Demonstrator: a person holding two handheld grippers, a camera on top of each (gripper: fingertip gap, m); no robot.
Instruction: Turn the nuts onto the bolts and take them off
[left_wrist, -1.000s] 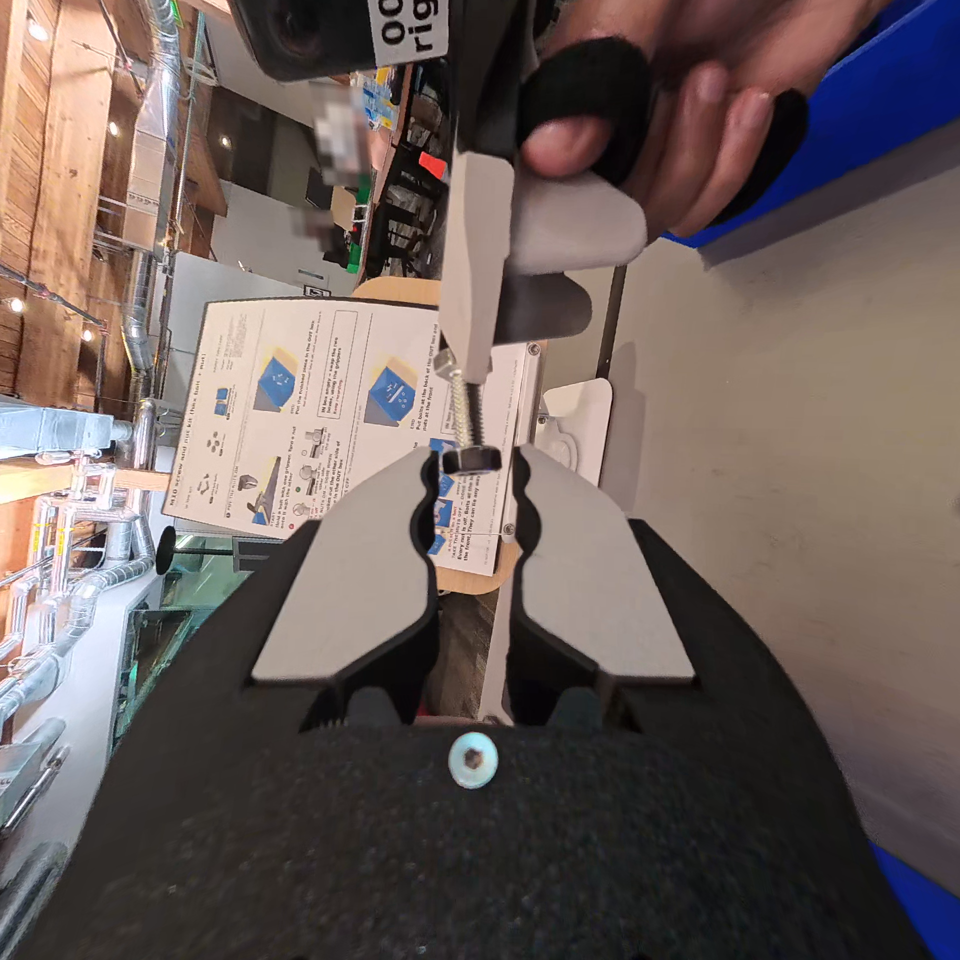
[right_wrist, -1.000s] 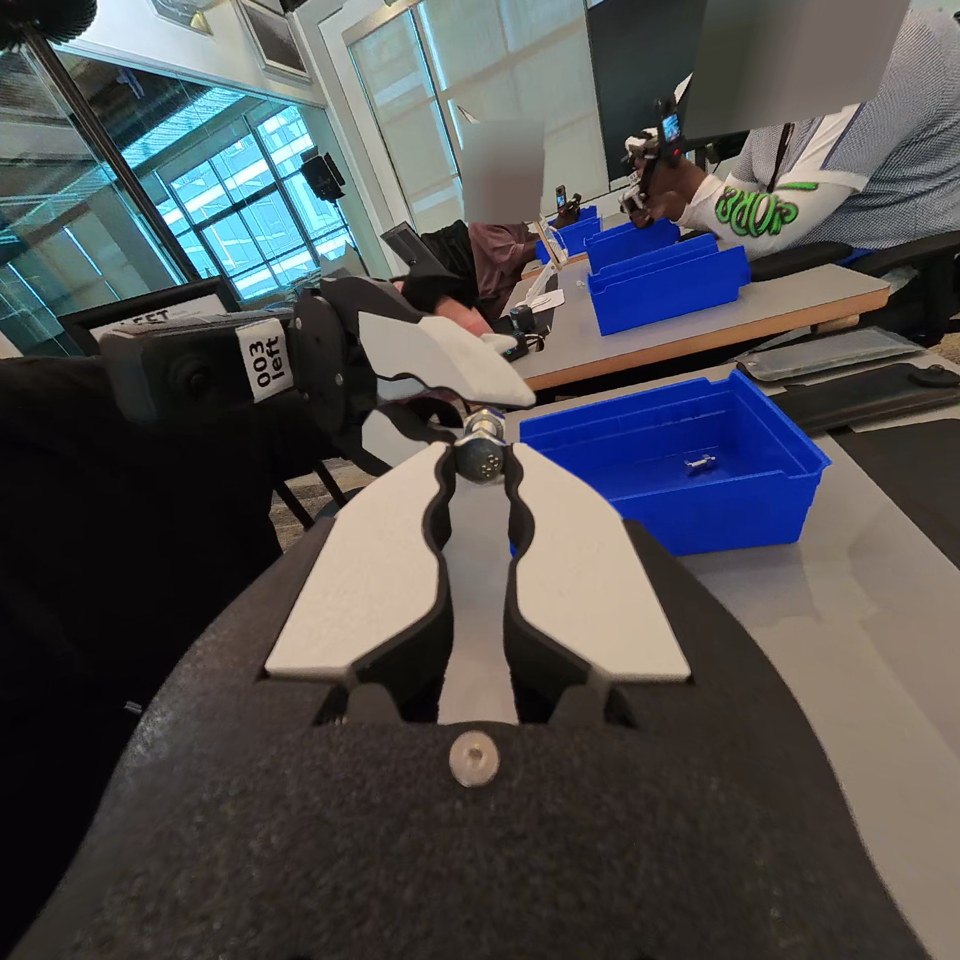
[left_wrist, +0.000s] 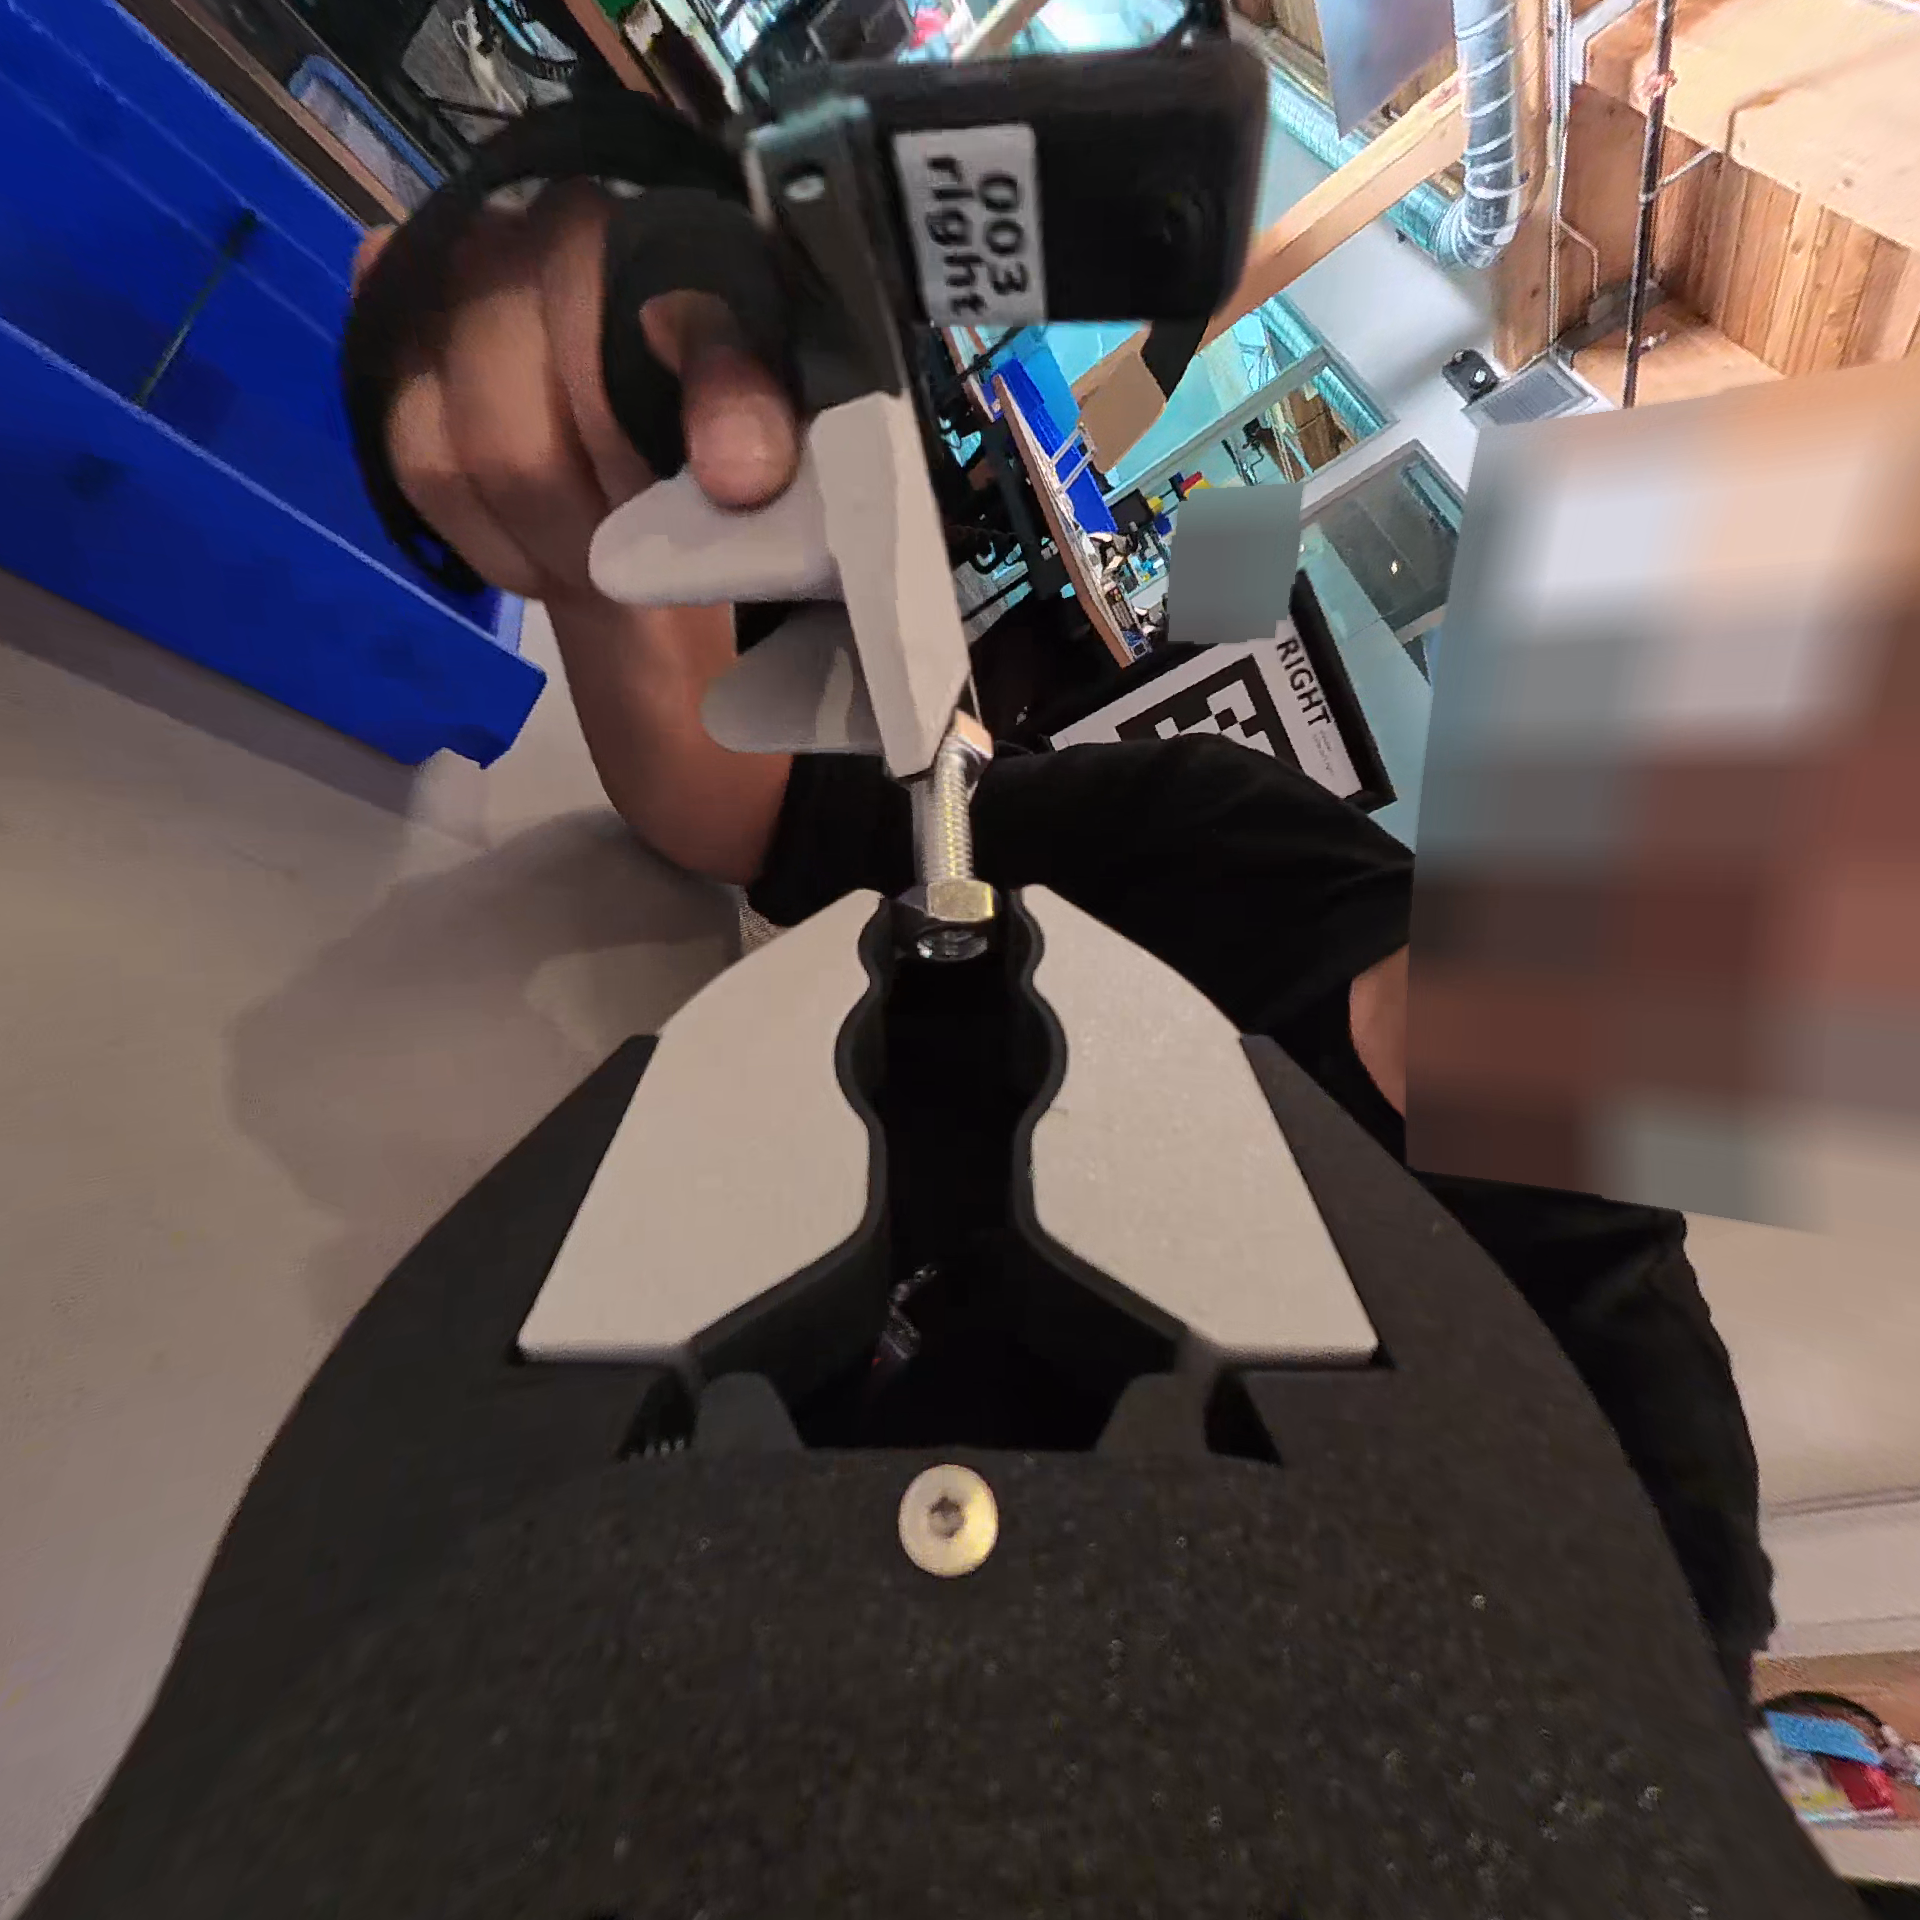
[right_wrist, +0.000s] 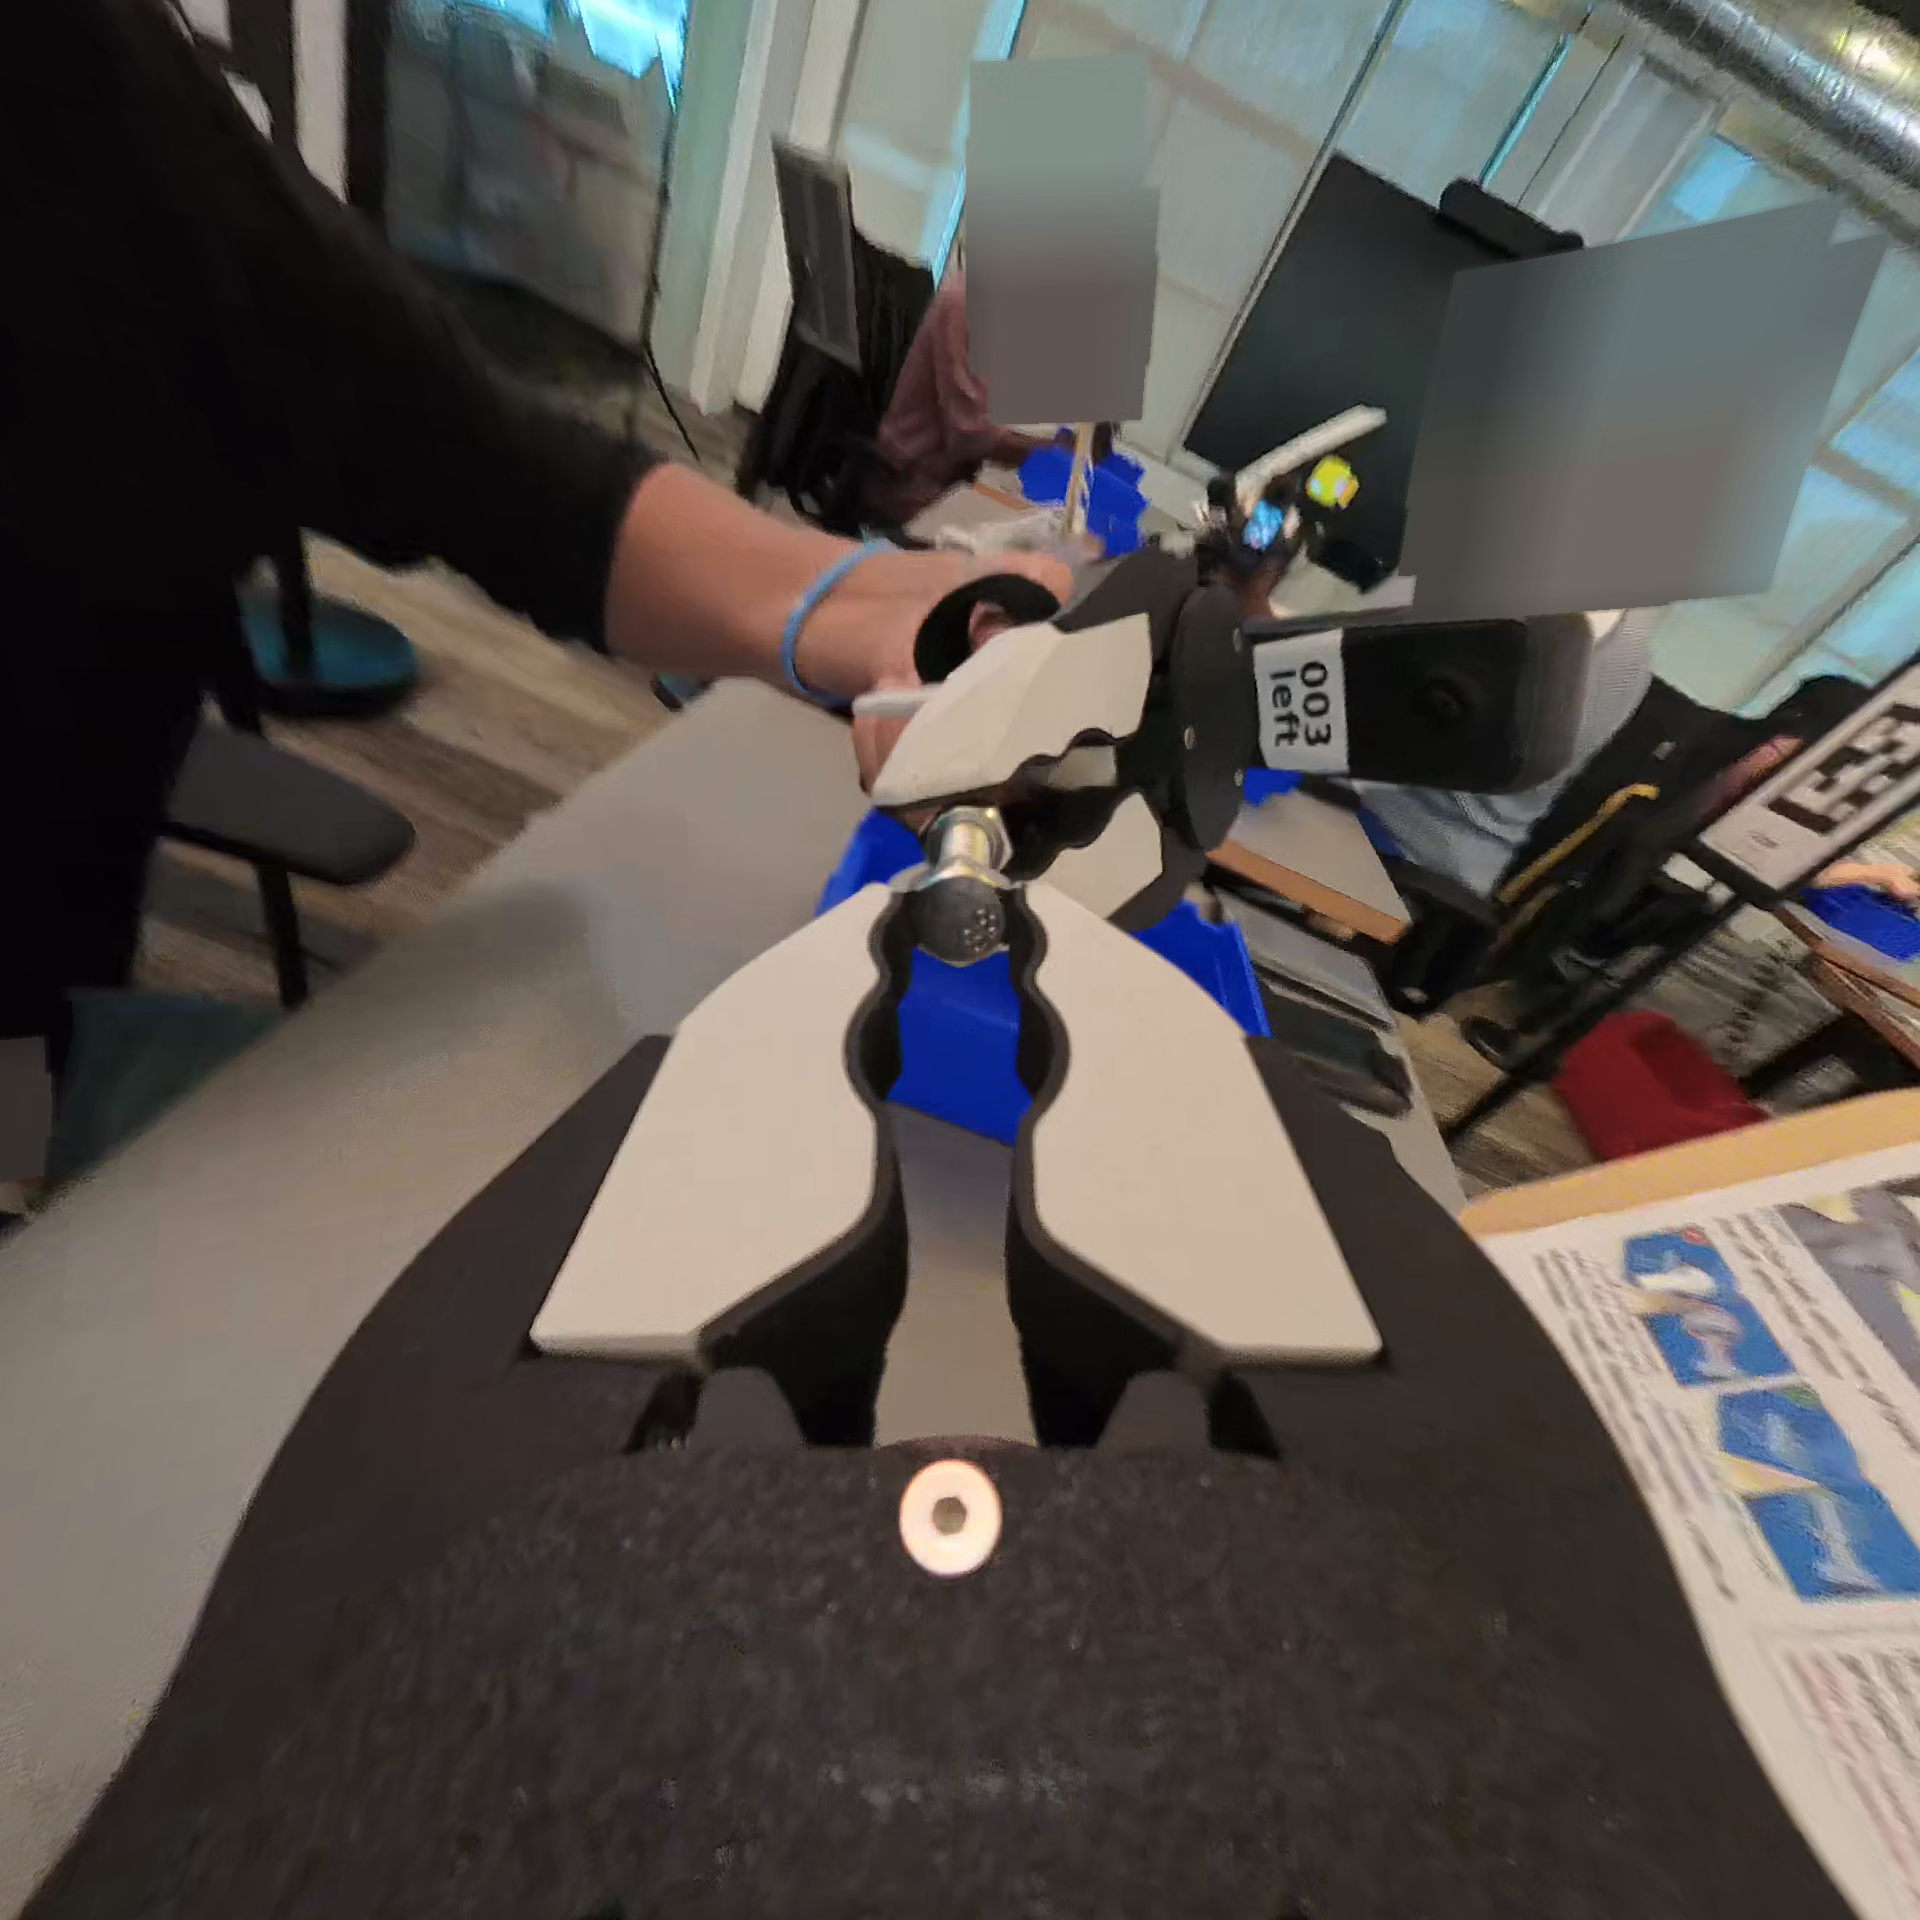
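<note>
My left gripper (left_wrist: 951, 920) is shut on a silver hex nut (left_wrist: 948, 906) that sits at the end of a threaded silver bolt (left_wrist: 943, 816). My right gripper (right_wrist: 958, 920) is shut on the bolt's hex head (right_wrist: 961, 925), and the shaft (right_wrist: 964, 842) runs away from it into the left gripper's fingers (right_wrist: 1008, 707). In the left wrist view the right gripper's fingers (left_wrist: 894, 582) come down from above and hold the bolt's far end. Both grippers are held in the air above the grey table (left_wrist: 208, 987).
A blue bin (left_wrist: 208, 499) stands on the table at upper left in the left wrist view and shows behind my right fingers (right_wrist: 966, 1039). A printed instruction sheet (right_wrist: 1745, 1403) lies at the right. Other people sit at desks behind. My two grippers' fingertips are within a few centimetres of each other.
Both grippers have rolled and swung together with bolt and nut still gripped. The left wrist view turned from the instruction sheet towards the person. The right wrist view now shows the bin behind the fingers.
</note>
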